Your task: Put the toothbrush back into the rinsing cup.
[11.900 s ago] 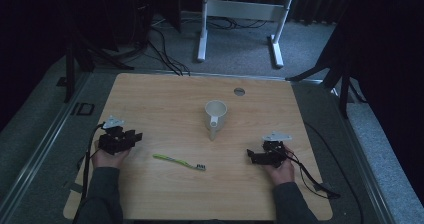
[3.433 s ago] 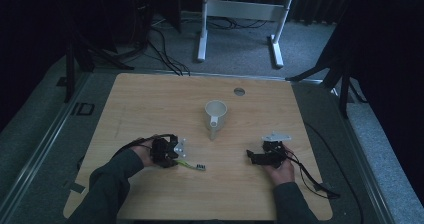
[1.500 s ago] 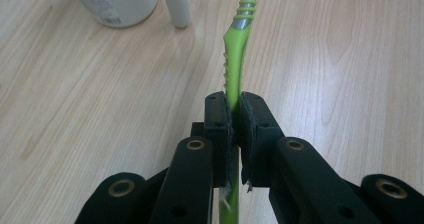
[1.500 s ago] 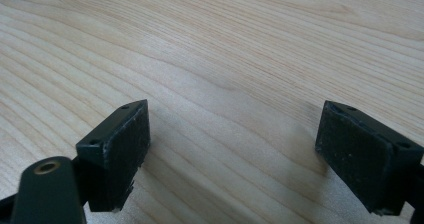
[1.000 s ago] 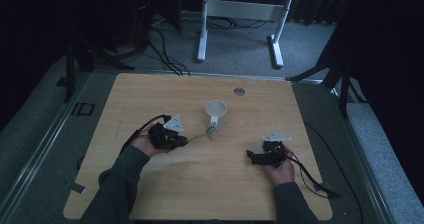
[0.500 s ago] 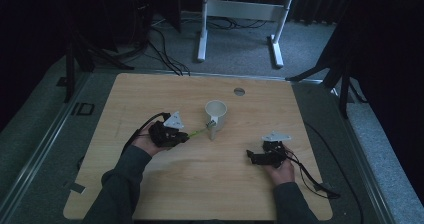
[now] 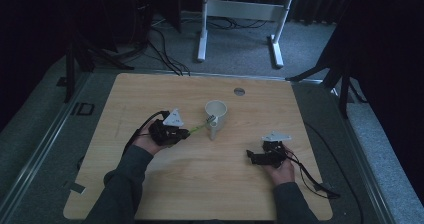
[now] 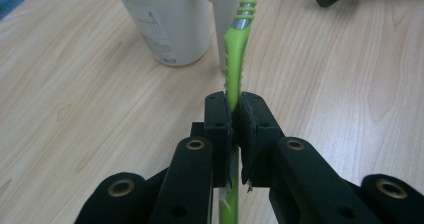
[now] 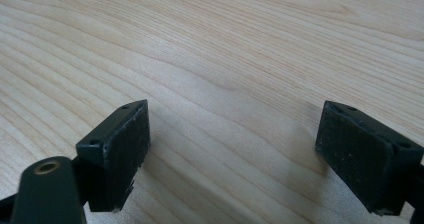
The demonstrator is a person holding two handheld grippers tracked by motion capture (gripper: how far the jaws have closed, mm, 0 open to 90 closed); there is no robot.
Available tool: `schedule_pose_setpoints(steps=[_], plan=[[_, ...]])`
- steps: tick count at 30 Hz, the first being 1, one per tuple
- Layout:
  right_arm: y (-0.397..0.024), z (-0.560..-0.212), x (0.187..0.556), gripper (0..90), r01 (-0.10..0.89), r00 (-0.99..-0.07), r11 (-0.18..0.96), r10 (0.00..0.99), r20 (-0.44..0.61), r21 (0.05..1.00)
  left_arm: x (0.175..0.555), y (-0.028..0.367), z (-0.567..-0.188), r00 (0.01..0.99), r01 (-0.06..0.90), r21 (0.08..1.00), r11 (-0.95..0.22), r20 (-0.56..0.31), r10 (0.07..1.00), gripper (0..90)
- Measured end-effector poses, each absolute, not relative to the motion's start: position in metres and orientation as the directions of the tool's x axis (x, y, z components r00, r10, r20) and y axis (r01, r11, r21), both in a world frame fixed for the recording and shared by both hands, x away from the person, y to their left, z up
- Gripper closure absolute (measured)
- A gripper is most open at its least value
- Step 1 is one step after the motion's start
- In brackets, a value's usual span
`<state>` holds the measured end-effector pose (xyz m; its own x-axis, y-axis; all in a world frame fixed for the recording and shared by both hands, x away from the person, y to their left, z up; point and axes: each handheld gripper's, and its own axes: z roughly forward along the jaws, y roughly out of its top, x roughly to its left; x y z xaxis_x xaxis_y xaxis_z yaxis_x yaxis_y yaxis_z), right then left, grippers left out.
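Observation:
A green toothbrush (image 7: 198, 127) is clamped in my left gripper (image 7: 183, 133), which is shut on its handle (image 8: 235, 79). The brush points up and right, and its bristle head (image 7: 211, 118) sits at the rim of the white mug (image 7: 216, 113) in the middle of the table. In the left gripper view the mug (image 8: 167, 21) stands just ahead, its handle toward me. My right gripper (image 7: 250, 156) rests on the table at the right, jaws wide open over bare wood (image 9: 230, 134), holding nothing.
The wooden table (image 7: 150, 194) has a small round grommet (image 7: 239, 91) near its far edge. Cables trail from both grippers. A white desk frame (image 7: 240, 14) stands on the floor beyond the table.
The left gripper picked the toothbrush up from the table front and carried it up and right to the mug. Over the last second it edged closer. The right gripper stayed put.

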<state>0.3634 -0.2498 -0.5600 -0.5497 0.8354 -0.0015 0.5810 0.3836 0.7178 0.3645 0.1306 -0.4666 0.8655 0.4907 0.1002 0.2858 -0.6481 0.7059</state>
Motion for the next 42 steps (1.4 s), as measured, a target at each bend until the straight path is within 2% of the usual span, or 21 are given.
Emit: schedule_pose_setpoints(steps=[42], plan=[[-0.25,-0.56,0.364,13.8,0.58,-0.55,0.384,0.835,-0.003,0.718,0.369,0.13,-0.452,0.799,0.282,0.792,-0.541,0.119,0.59,83.3]])
